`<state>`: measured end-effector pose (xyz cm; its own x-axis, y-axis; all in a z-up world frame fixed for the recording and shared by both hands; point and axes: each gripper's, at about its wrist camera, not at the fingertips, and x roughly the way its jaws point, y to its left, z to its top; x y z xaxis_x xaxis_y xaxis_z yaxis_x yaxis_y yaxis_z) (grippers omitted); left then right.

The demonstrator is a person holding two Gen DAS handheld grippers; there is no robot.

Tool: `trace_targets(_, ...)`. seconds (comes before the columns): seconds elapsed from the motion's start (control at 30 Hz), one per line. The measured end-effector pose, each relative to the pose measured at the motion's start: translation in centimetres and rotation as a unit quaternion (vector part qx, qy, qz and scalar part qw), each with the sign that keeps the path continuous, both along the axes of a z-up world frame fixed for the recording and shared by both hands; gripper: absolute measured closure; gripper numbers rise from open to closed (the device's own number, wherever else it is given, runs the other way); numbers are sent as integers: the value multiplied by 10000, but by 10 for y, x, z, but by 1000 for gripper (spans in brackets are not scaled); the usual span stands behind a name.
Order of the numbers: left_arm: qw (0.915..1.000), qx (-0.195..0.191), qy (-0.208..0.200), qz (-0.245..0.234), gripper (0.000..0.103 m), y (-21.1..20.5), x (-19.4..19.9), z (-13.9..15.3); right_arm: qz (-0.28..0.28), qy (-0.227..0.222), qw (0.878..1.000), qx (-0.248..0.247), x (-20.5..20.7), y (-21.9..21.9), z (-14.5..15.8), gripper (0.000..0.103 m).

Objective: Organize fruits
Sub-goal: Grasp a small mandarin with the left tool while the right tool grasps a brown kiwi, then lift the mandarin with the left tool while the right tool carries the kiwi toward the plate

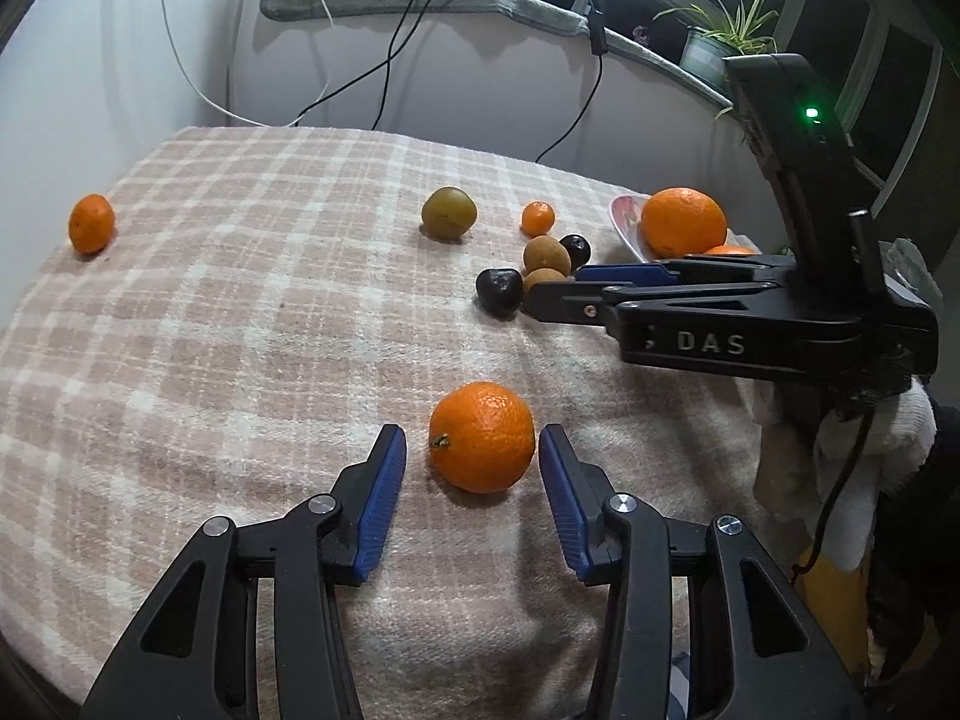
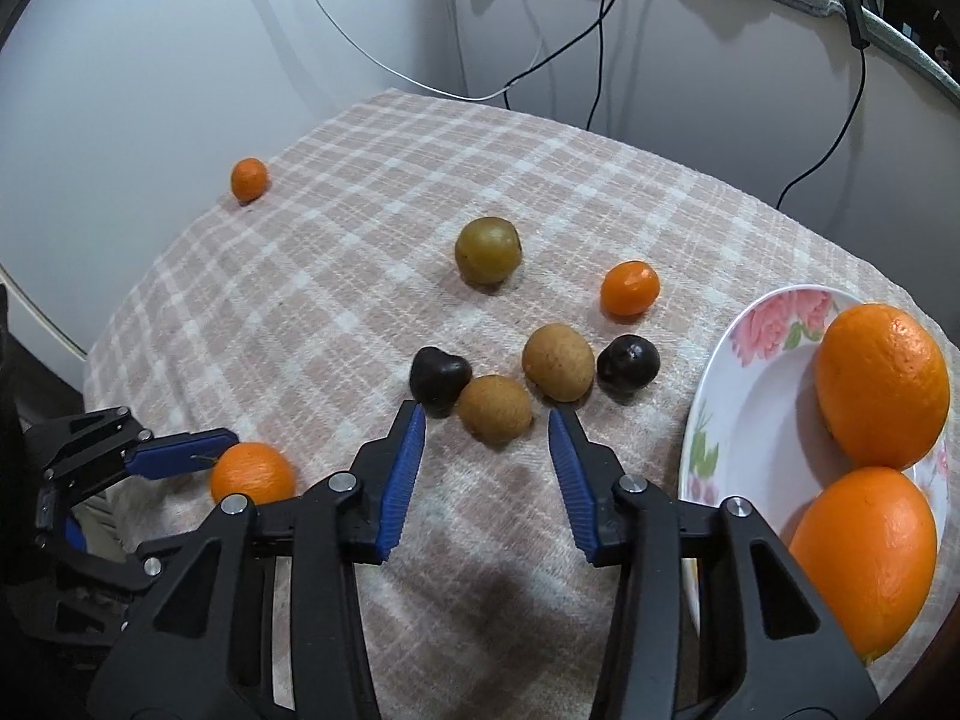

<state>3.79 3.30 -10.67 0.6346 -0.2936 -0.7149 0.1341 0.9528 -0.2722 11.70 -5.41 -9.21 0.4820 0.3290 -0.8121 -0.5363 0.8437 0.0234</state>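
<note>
Left gripper [image 1: 473,450] straddles a mandarin [image 1: 482,437] on the plaid cloth [image 1: 240,312], blue pads [image 1: 381,498] standing just off the fruit on both sides — gap showing left and right, nothing pinched, stem at nine o'clock. From the right wrist view that same mandarin [image 2: 252,473] sits at eight o'clock, with the left gripper's blue pad [image 2: 180,457] along its far flank.

Right gripper [image 2: 487,420] is parted too, tips either side of a brown fruit [image 2: 495,408], pads clear of it; nothing held. Touching that fruit at ten o'clock, a dark fruit [image 2: 438,377]. At one o'clock, a second brown fruit [image 2: 558,362], and just beside it a second dark fruit [image 2: 628,362]. Further out at one o'clock a small orange [image 2: 630,288]; at twelve, a green-brown fruit [image 2: 487,250]; far off at ten o'clock, alone near the cloth's edge, another small orange [image 2: 249,179].

Out at three o'clock, a flowered plate [image 2: 756,360] carries two big oranges, one behind [image 2: 882,384], one in front [image 2: 864,552], touching each other.

In the left view the right gripper [image 1: 540,294] reaches in from three o'clock, its tips at the brown-and-dark cluster [image 1: 546,255]. Behind the table, cables [image 1: 396,60] trail down a white wall and a plant [image 1: 720,36] stands on the ledge at one o'clock.
</note>
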Motion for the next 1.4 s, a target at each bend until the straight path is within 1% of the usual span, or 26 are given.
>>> trace_targets(0.17,10000,-31,38,-55,59,0,3,-5,-12,33,10000,-85,4,5,-5,58)
trace_targets(0.27,9999,-113,32,-59,65,3,5,-6,-14,28,10000,-89,7,8,-7,59)
trace_targets(0.3,9998,-171,37,-65,68,5,6,-6,2,52,10000,-60,8,8,-7,65)
trace_targets(0.33,9997,-236,44,-67,68,6,6,-6,19,81,10000,-30,8,9,-7,70)
trace_targets(0.43,9997,-244,27,-65,68,5,6,-5,38,48,10000,-77,9,10,-7,71)
trace_targets(0.5,9997,-245,20,-51,69,5,5,-5,47,33,9999,-104,9,10,-8,75)
trace_targets(0.73,9996,-266,24,-23,69,2,5,-2,37,5,10000,65,6,0,-5,75)
trace_targets(0.83,9995,-317,-18,-32,69,2,5,3,43,-77,9998,169,2,-6,2,75)
trace_targets(1.07,9993,-306,-185,-141,69,-8,12,19,-42,-281,9984,488,-9,-27,25,75)
trace_targets(1.4,9976,-323,-390,-463,69,-38,36,37,-319,-613,9948,751,-27,-73,56,75)
